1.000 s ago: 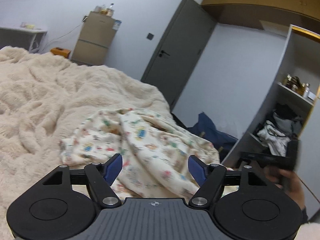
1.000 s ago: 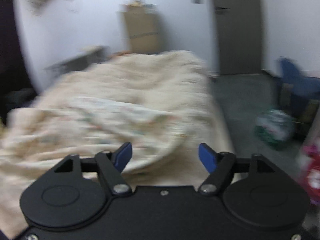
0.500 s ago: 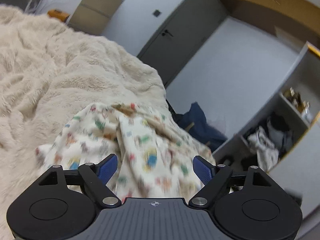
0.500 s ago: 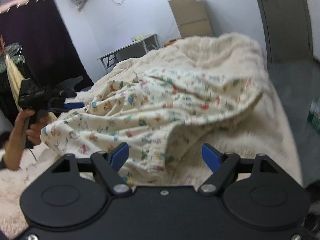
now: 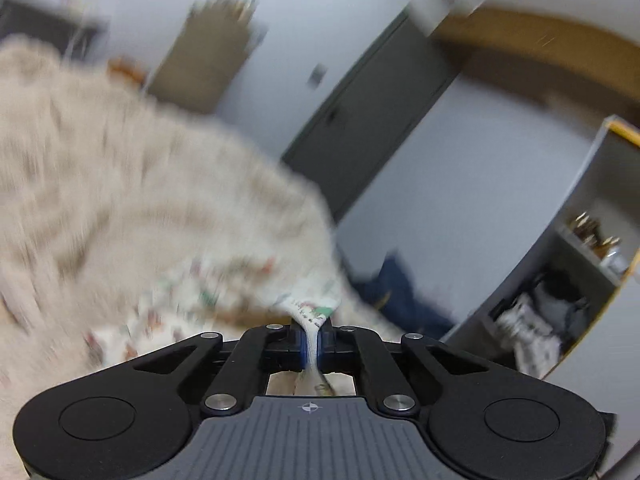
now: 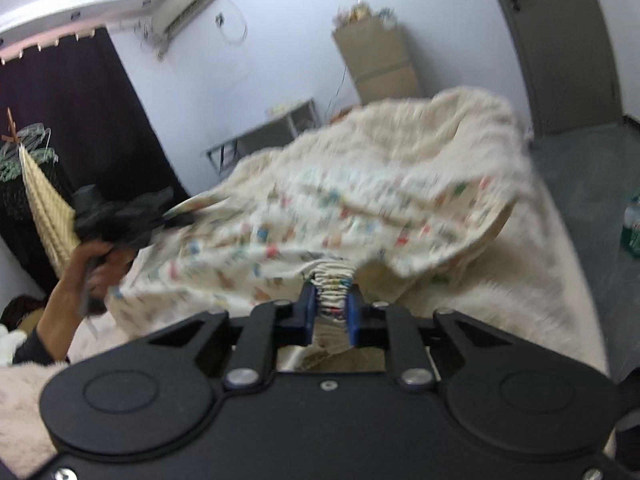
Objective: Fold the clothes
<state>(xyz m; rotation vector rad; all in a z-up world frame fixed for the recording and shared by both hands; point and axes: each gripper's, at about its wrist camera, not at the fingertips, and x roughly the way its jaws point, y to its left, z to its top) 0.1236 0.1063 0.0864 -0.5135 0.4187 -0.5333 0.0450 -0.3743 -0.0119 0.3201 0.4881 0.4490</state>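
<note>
A cream garment with small coloured prints (image 6: 320, 220) lies spread on the fluffy cream bed blanket (image 6: 460, 136). My right gripper (image 6: 331, 306) is shut on its bunched, gathered edge. My left gripper (image 5: 313, 346) is shut on a thin edge of the same garment (image 5: 224, 284), which trails away to the left over the blanket (image 5: 120, 184). The left gripper also shows in the right wrist view (image 6: 116, 216), held by a hand at the garment's far left corner. The left wrist view is blurred by motion.
A grey door (image 5: 360, 120) and an open wardrobe with clothes (image 5: 560, 304) stand to the right of the bed. A brown cabinet (image 6: 380, 60), a grey desk (image 6: 272, 128) and a dark curtain (image 6: 72, 120) are behind the bed. The floor (image 6: 592, 184) runs along the right.
Both grippers were open above the garment; both have now closed on its edges. The garment is pulled up and stretched between them. The left view has swung and blurred.
</note>
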